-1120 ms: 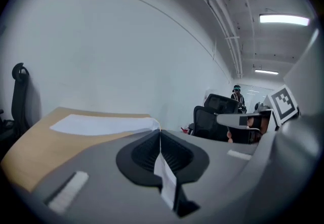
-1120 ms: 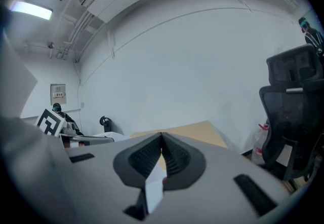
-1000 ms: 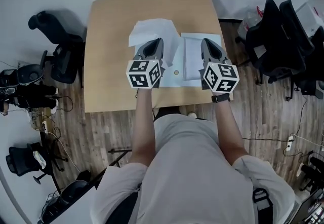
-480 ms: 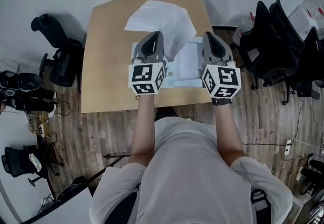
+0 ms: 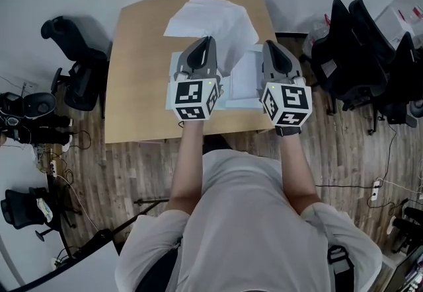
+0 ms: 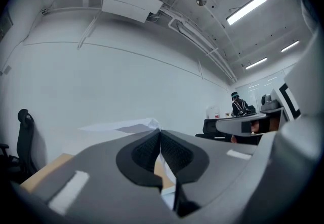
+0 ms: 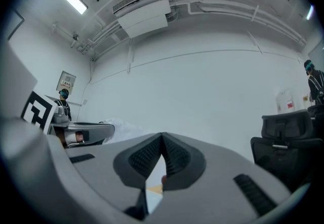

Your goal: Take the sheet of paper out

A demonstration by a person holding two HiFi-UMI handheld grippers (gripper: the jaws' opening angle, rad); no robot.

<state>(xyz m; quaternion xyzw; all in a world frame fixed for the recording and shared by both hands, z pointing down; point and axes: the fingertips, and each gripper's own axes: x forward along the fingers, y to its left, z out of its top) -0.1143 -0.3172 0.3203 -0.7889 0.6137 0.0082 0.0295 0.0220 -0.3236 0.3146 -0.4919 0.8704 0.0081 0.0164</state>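
Observation:
A white sheet of paper point(image 5: 211, 20) hangs over the far half of the wooden table point(image 5: 139, 73), its near corner pinched in my left gripper point(image 5: 208, 41). In the left gripper view the jaws point(image 6: 160, 132) are shut on that paper point(image 6: 121, 125), which spreads to the left beyond the tips. A pale plastic folder point(image 5: 243, 82) lies below and between both grippers. My right gripper point(image 5: 271, 44) is shut, and in the right gripper view a thin pale layer, seemingly the folder's edge, shows between its jaws point(image 7: 162, 138). Both grippers point level, away from me.
Black office chairs stand left of the table point(image 5: 76, 66) and at its right point(image 5: 357, 46). More chairs and cables are on the wooden floor at lower left point(image 5: 26, 208). A person stands far off by a desk point(image 6: 238, 106).
Both grippers have risen and moved a little toward the far side. The paper has come up with the left gripper and now spreads higher over the table's far end.

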